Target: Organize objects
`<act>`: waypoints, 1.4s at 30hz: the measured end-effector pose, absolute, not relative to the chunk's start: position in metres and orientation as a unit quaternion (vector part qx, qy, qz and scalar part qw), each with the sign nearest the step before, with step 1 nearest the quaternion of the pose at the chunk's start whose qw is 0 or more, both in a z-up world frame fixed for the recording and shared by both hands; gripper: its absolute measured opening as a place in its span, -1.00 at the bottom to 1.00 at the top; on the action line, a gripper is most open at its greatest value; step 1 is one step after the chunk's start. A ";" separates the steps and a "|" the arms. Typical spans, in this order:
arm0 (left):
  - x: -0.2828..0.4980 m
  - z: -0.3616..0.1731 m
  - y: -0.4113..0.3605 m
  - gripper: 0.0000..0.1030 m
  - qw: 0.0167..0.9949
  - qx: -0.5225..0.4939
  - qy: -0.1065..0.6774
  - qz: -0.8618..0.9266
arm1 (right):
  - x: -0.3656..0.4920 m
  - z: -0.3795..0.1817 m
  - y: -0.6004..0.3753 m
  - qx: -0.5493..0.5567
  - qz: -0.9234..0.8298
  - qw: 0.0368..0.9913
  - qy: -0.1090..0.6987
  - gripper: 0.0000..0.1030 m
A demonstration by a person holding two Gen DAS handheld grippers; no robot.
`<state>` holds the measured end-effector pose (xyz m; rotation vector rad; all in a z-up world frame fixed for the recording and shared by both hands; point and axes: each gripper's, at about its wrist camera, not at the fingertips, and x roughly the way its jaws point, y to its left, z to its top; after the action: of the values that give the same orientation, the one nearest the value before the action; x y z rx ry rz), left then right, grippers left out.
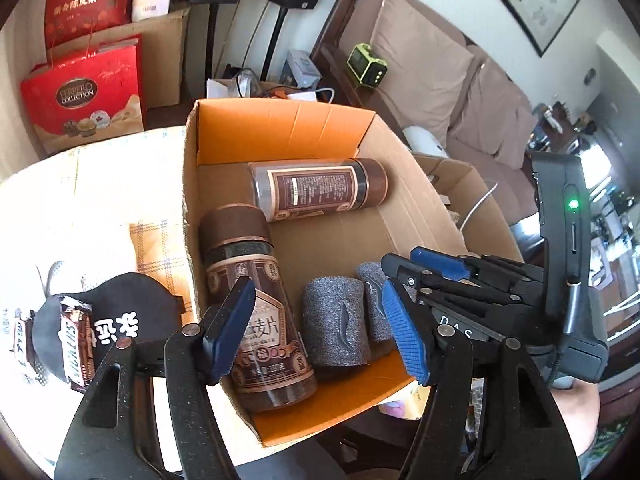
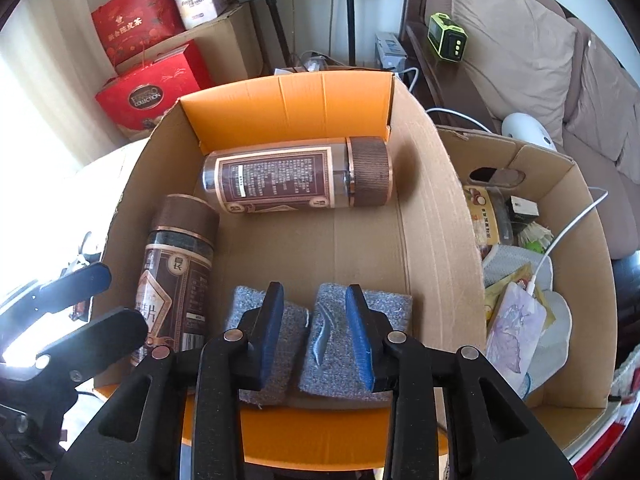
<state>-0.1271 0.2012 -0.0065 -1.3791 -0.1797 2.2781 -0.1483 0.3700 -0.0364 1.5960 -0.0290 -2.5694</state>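
An open cardboard box (image 1: 280, 120) (image 2: 288, 100) with orange flaps holds two brown jars lying on their sides, one at the far end (image 1: 316, 188) (image 2: 296, 176) and one along the left wall (image 1: 248, 280) (image 2: 176, 256). Two grey fabric rolls (image 1: 334, 324) (image 2: 294, 324) lie side by side at the near end. My left gripper (image 1: 316, 332) hangs open above the near jar's base and the left roll, touching neither. Over the right roll (image 2: 332, 344) my right gripper (image 2: 316, 332) is open, its pads clear of the fabric. Each gripper shows in the other's view (image 1: 416, 270) (image 2: 104, 300).
A second cardboard box (image 2: 560, 200) with packets and a white cable stands to the right. A black cap (image 1: 120, 304) and a snack bar (image 1: 76, 344) lie on the table left of the box. Red gift boxes (image 1: 84, 92) and a sofa (image 1: 440, 60) are behind.
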 end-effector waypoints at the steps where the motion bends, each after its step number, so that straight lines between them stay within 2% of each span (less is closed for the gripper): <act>1: -0.128 -0.004 0.195 0.39 0.227 -0.502 -0.064 0.832 | -0.148 -0.035 0.368 0.525 -0.849 0.060 -0.011 -0.35; 2: -0.128 -0.001 0.188 0.53 0.221 -0.499 -0.063 0.836 | -0.148 -0.034 0.366 0.523 -0.850 0.062 -0.014 -0.23; 3: -0.129 0.001 0.181 0.57 0.213 -0.493 -0.060 0.841 | -0.148 -0.033 0.364 0.523 -0.850 0.064 -0.017 0.05; 5: -0.128 0.005 0.166 0.58 0.191 -0.484 -0.047 0.852 | -0.148 -0.029 0.359 0.519 -0.852 0.066 -0.019 0.42; 7: -0.130 0.007 0.152 0.58 0.177 -0.484 -0.043 0.856 | -0.147 -0.022 0.352 0.510 -0.857 0.069 -0.014 0.47; 9: -0.132 0.009 0.137 0.58 0.168 -0.485 -0.047 0.857 | -0.147 -0.016 0.345 0.505 -0.860 0.075 -0.015 0.65; 12: -0.130 0.014 0.120 0.62 0.140 -0.463 -0.023 0.875 | -0.147 -0.008 0.333 0.497 -0.863 0.086 -0.016 0.69; 14: -0.127 0.018 0.107 0.89 0.131 -0.448 -0.015 0.884 | -0.146 -0.003 0.323 0.491 -0.867 0.089 -0.008 0.69; 16: -0.127 0.020 0.093 0.96 0.129 -0.444 -0.022 0.886 | -0.144 0.002 0.312 0.486 -0.870 0.091 0.001 0.70; 25: -0.125 0.026 0.037 1.00 0.097 -0.435 -0.026 0.895 | -0.141 0.017 0.264 0.466 -0.878 0.110 0.022 0.76; 28: -0.124 0.026 0.022 1.00 0.091 -0.433 -0.027 0.896 | -0.141 0.018 0.247 0.464 -0.878 0.118 0.030 1.00; 38: -0.127 0.012 -0.027 1.00 0.076 -0.451 -0.028 0.889 | -0.145 0.012 0.197 0.463 -0.874 0.141 0.043 0.99; 42: -0.130 -0.002 -0.051 1.00 0.070 -0.463 -0.055 0.882 | -0.146 0.005 0.175 0.464 -0.870 0.160 0.050 0.99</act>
<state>-0.1299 -0.0513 -0.0021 -1.3914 -0.1653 2.6533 -0.1461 0.1752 0.0051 1.3247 0.1433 -2.4864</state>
